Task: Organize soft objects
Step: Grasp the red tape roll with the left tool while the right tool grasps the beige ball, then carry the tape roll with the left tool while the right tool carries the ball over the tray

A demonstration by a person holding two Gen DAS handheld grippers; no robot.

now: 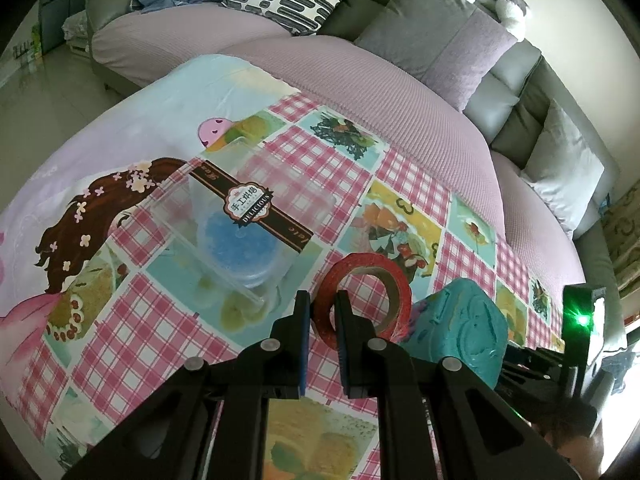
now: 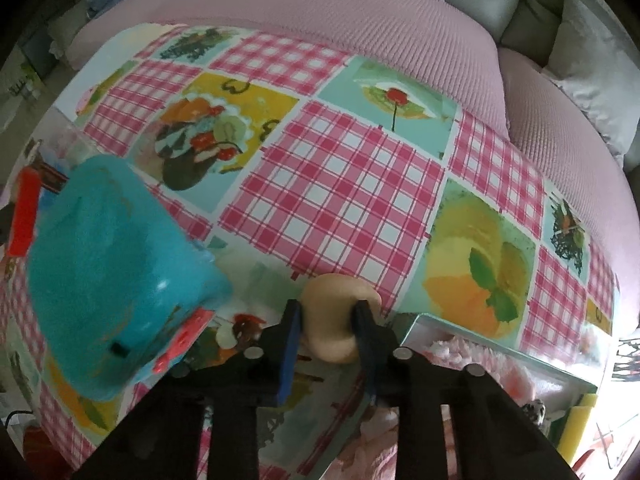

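One cream foam piece (image 2: pixel 340 320), pinched crosswise between the right gripper (image 2: pixel 326 322) pads, lies just left of the clear bin (image 2: pixel 500 344) of soft items, long axis running away from the jaws; left gripper (image 1: pixel 322 312), farther off, clamps a red tape roll (image 1: pixel 362 298).

Beyond the teal toy (image 2: pixel 116 280) we see open checked surface (image 2: pixel 340 184) reaching the sofa (image 2: pixel 320 12). Left of the toy, the clear box (image 1: pixel 244 232) blocks passage; to its right, a tray (image 2: pixel 500 348) does.
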